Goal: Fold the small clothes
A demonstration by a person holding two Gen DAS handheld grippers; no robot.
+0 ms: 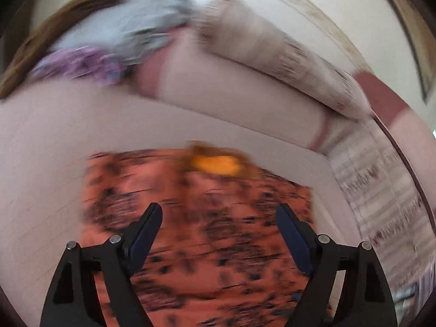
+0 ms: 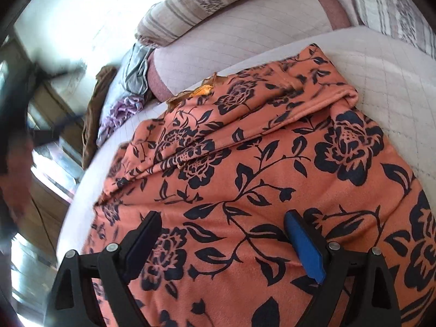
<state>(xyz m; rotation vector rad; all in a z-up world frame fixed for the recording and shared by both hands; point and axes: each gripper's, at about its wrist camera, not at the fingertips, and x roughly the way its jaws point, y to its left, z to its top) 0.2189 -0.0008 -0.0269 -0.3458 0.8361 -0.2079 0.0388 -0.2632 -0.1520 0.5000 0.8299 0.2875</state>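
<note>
we note one orange floral garment (image 2: 272, 163) spread on the near bed (image 2: 381, 62), part folded. two grippers, left gripper (image 1: 219, 212) and right gripper (image 2: 222, 222), both jaws apart, empty above it. three loose clothes (image 2: 128, 81) lie far left.

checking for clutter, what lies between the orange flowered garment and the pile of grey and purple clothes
Only bare pale quilted cover separates the orange flowered garment from the clothes pile, clearest in the right wrist view.
</note>
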